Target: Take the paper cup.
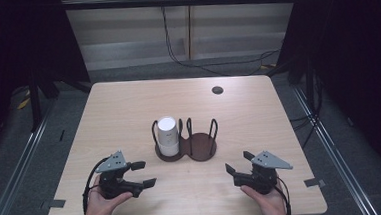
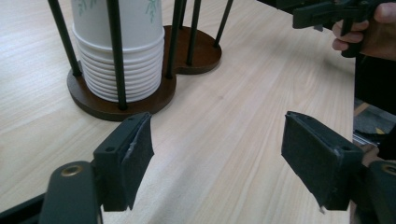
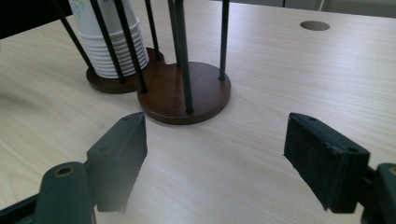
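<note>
- Hovering low over the near part of the table (image 1: 128, 99), the left gripper (image 1: 143, 174) holds its jaws wide apart with nothing between them.
- Level with it on the other side, the right gripper (image 1: 238, 163) is likewise spread wide and empty; in its own view bare wood lies between the pads.
- Ahead of both and between them stands the cup holder (image 1: 201, 149), well apart from either.
- Its far-left bay, nearer the left gripper, holds the stack of paper cups (image 1: 167, 135); the bay nearer the right gripper is bare.
</note>
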The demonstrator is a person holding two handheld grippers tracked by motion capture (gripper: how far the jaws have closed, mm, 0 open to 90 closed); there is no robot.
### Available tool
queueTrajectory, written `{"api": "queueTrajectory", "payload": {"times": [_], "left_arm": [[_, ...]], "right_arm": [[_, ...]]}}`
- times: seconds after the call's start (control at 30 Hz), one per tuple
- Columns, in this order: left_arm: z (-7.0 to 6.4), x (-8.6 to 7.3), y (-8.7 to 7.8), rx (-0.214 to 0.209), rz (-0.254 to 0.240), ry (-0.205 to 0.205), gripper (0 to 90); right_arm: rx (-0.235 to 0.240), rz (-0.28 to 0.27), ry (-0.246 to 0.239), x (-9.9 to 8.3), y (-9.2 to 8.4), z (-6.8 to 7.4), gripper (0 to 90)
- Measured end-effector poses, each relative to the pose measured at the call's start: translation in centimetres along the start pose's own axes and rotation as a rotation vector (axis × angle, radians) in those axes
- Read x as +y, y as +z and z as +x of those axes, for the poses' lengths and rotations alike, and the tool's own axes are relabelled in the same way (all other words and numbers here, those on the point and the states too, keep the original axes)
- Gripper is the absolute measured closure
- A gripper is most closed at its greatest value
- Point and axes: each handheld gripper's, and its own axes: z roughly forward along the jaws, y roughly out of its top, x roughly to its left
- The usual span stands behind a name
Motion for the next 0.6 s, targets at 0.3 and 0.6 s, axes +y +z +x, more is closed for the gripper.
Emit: {"api": "queueTrajectory", "payload": {"times": [0.3, 0.6], "left_arm": [[-0.1, -0.02, 0.13, -0.006, 0.0, -0.017, 28.5], [-0.5, 0.66, -0.43, 0.009, -0.024, -0.012, 26.2]], "right_arm": [[0.07, 0.002, 0.006, 0.09, -0.27, 0.46, 22.1], [0.093, 0.012, 0.009, 0.16, -0.48, 0.59, 22.3]]}}
